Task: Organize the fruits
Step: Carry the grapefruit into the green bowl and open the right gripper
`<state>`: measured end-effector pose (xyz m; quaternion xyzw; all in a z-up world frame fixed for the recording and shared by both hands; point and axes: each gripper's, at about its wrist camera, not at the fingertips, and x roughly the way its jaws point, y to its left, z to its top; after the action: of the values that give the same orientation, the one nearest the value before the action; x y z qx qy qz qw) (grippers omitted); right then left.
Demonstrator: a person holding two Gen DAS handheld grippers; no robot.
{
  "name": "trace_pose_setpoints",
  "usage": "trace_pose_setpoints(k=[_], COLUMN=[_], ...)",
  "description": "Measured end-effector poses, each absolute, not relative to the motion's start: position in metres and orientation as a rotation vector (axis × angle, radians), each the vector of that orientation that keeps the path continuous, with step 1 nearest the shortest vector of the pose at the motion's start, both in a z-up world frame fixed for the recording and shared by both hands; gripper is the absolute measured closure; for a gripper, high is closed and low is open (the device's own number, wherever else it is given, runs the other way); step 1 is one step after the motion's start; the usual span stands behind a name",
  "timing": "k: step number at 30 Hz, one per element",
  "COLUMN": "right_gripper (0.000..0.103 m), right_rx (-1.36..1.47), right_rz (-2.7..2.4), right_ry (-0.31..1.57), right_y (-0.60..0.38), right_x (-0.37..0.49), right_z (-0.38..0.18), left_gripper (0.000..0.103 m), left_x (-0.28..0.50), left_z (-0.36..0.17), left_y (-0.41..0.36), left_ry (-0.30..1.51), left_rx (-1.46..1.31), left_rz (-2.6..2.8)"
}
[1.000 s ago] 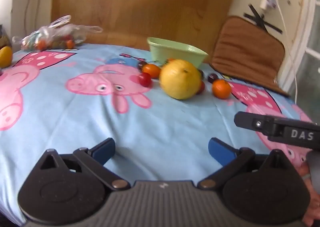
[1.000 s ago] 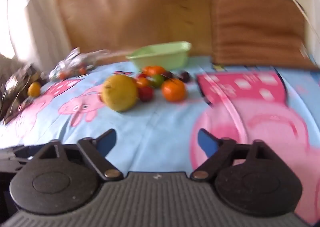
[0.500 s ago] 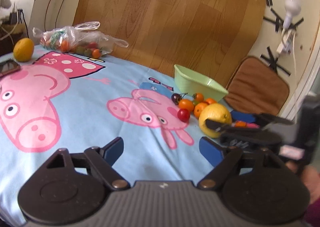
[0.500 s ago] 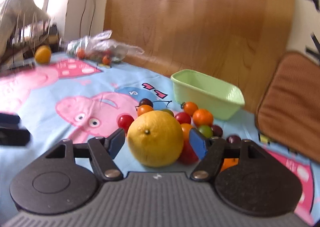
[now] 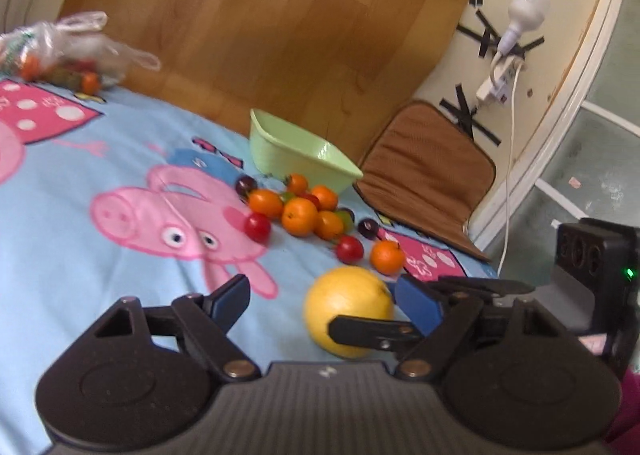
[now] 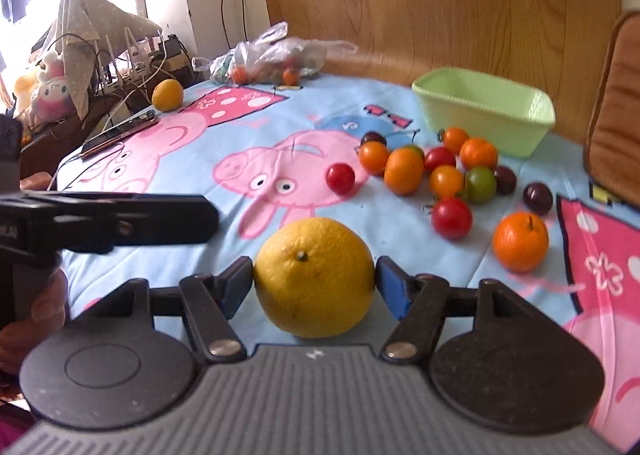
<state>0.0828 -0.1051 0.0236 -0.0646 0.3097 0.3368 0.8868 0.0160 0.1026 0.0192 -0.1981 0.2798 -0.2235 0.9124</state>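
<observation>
A large yellow citrus fruit (image 6: 314, 275) sits between the blue pads of my right gripper (image 6: 314, 283), and both pads press on its sides. In the left wrist view the same fruit (image 5: 344, 307) shows near the right pad of my left gripper (image 5: 322, 301). Its jaws are closing; the left pad stands well apart from the fruit and nothing is gripped. A finger of the left gripper (image 6: 160, 221) reaches in from the left. A pile of small oranges and tomatoes (image 6: 404, 171) lies before a pale green basin (image 6: 480, 111).
A lone orange (image 6: 520, 241) and a red tomato (image 6: 452, 217) lie right of the held fruit. A plastic bag of fruit (image 6: 276, 55), another yellow fruit (image 6: 167, 95) and a phone (image 6: 116, 135) are at the far left. A brown cushion (image 5: 428, 167) leans at the right.
My right gripper came up to the yellow fruit and closed on it; the fruit now sits nearer, away from the pile. My left gripper's jaws have narrowed and its view swung right.
</observation>
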Motion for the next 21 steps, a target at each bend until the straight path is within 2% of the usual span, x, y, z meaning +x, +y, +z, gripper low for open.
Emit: trace_pose_setpoints(k=[2, 4, 10, 11, 12, 14, 15, 21], right_gripper=[0.020, 0.015, 0.015, 0.017, 0.017, 0.030, 0.037, 0.037], right_rx=[-0.153, -0.184, -0.199, -0.193, -0.194, -0.199, -0.190, -0.174], right_rz=[0.697, 0.709, 0.707, 0.705, 0.705, 0.708, 0.729, 0.712], right_ry=[0.594, 0.562, 0.565, 0.566, 0.571, 0.574, 0.579, 0.495], right_y=[-0.105, -0.108, -0.113, -0.114, -0.114, -0.112, -0.112, -0.116], right_x=[0.073, 0.067, 0.087, 0.086, 0.088, 0.088, 0.089, 0.103], right_z=[0.021, 0.017, 0.009, 0.006, 0.005, 0.001, 0.001, 0.021], left_gripper=[0.022, 0.022, 0.022, 0.024, 0.031, 0.041, 0.042, 0.042], left_x=[0.020, 0.020, 0.031, 0.034, 0.036, 0.040, 0.040, 0.068], left_z=[0.021, 0.024, 0.023, 0.021, 0.018, 0.010, 0.010, 0.050], left_y=[0.097, 0.092, 0.074, 0.071, 0.067, 0.065, 0.065, 0.054], left_ry=[0.591, 0.589, 0.633, 0.647, 0.665, 0.702, 0.696, 0.617], left_rx=[-0.406, -0.393, -0.330, -0.320, -0.311, -0.310, -0.318, -0.226], left_rz=[-0.475, -0.489, -0.491, -0.490, -0.489, -0.498, -0.495, -0.496])
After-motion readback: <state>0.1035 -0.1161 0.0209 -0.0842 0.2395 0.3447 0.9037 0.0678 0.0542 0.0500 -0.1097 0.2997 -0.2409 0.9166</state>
